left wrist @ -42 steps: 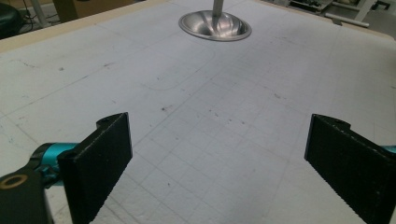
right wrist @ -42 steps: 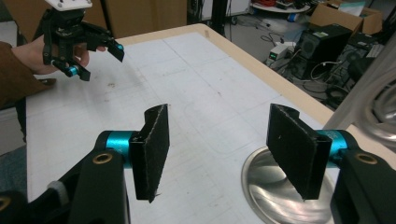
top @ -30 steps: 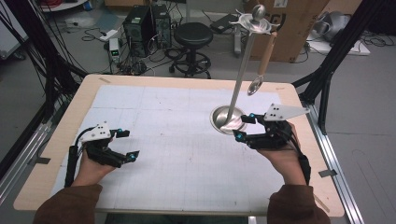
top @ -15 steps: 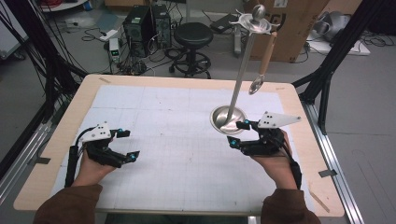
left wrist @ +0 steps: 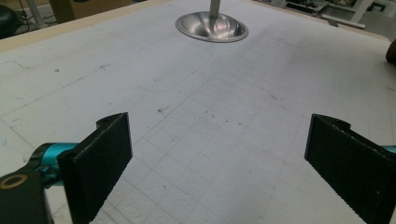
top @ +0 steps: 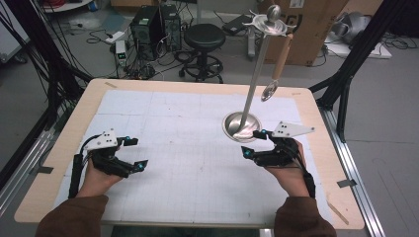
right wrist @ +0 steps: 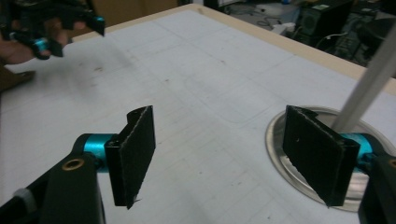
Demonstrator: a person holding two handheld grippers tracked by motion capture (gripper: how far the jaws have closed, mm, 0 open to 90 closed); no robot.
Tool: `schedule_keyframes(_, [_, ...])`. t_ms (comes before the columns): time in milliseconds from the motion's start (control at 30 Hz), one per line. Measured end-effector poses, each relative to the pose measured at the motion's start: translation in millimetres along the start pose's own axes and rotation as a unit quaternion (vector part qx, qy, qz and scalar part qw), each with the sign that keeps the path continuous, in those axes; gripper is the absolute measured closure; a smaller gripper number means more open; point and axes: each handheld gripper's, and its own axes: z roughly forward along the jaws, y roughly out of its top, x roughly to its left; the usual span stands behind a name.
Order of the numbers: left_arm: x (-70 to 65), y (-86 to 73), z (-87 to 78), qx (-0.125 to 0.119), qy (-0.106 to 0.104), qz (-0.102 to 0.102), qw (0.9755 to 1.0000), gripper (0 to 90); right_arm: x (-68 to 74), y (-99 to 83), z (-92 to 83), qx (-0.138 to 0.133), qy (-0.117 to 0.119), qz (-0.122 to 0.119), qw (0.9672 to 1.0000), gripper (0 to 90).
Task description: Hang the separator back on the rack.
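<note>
A metal stand rises from a round dished base at the table's right middle, and its pole ends in a hook head. A spoon with a wooden handle hangs from that head, bowl down. My right gripper hovers just in front of the base, open and holding nothing. In the right gripper view the base rim lies beside the right-hand jaw and the pole slants behind it. My left gripper is open over the mat at the left. The base lies far ahead of it.
A white gridded mat covers the wooden table. The left hand and its gripper appear at the far left of the right gripper view. Behind the table are a stool, computer cases and cardboard boxes.
My right gripper has drawn back from the stand's base, toward the near edge and a little left. The left gripper has stayed put.
</note>
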Motion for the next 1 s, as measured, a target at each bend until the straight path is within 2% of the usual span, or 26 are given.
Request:
schedule_keyframes(67, [-0.1, 0.0, 0.6, -0.001, -0.001, 0.0, 1.0, 8.1, -3.7, -3.9, 0.0, -0.007, -0.006, 0.014, 0.9999, 24.7])
schedule_keyframes(200, [0.1, 0.0, 1.1, 0.0, -0.001, 0.0, 1.0, 8.1, -7.0, -9.0, 4.0, 0.001, -0.011, 0.022, 0.9997, 23.2])
schedule_keyframes(333, [0.1, -0.3, 2.0, 0.002, -0.003, 0.0, 1.0, 8.1, -6.3, -12.5, 12.0, 0.022, -0.012, 0.018, 0.9995, 22.2])
schedule_keyframes(667, [-0.2, 0.4, 4.8, 0.002, -0.009, 0.005, 0.9999, 8.1, -0.8, -18.1, 23.3, 0.052, -0.009, 0.011, 0.9985, 20.5])
schedule_keyframes(1000, [-0.9, 1.0, 3.8, 0.001, -0.008, 0.004, 1.0, 8.1, -0.2, -17.9, 24.2, 0.051, -0.008, 0.009, 0.9986, 20.3])
